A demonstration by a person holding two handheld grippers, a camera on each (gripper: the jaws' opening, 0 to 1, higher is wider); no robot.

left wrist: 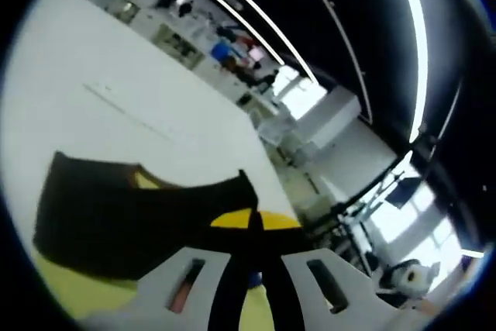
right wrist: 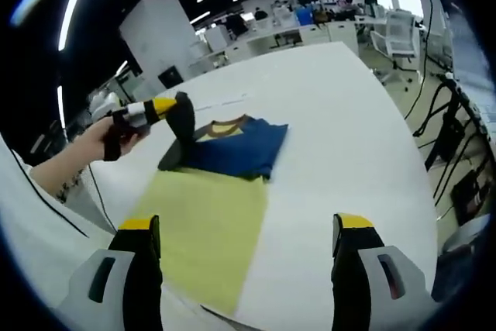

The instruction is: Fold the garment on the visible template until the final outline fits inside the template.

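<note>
A: Any writing, labels, brands? Nothing legible. The blue garment (right wrist: 236, 149) has a brown collar and no print that can be read.

B: And where does it lie? On the white table (right wrist: 349, 114), folded, with its near edge over the far end of the yellow template (right wrist: 203, 230) (most of that sheet lies bare, toward the camera).

A: In the right gripper view the right gripper (right wrist: 246, 257) has its two yellow-tipped jaws standing wide apart, nothing between them, above the template's near end.

B: The left gripper (right wrist: 180, 118) comes in from the left of that view, held by a hand (right wrist: 97, 145), its yellow-tipped jaws closed on a dark fold of the garment, lifted off the table.

A: In the left gripper view that dark cloth (left wrist: 132, 222) covers the jaws, so only a yellow tip and white frame peek out. It's blurred, and the cloth looks nearly black there.

B: Around them are desks, office chairs (right wrist: 399, 32) beyond the table, a white pillar and bright ceiling strips.
</note>
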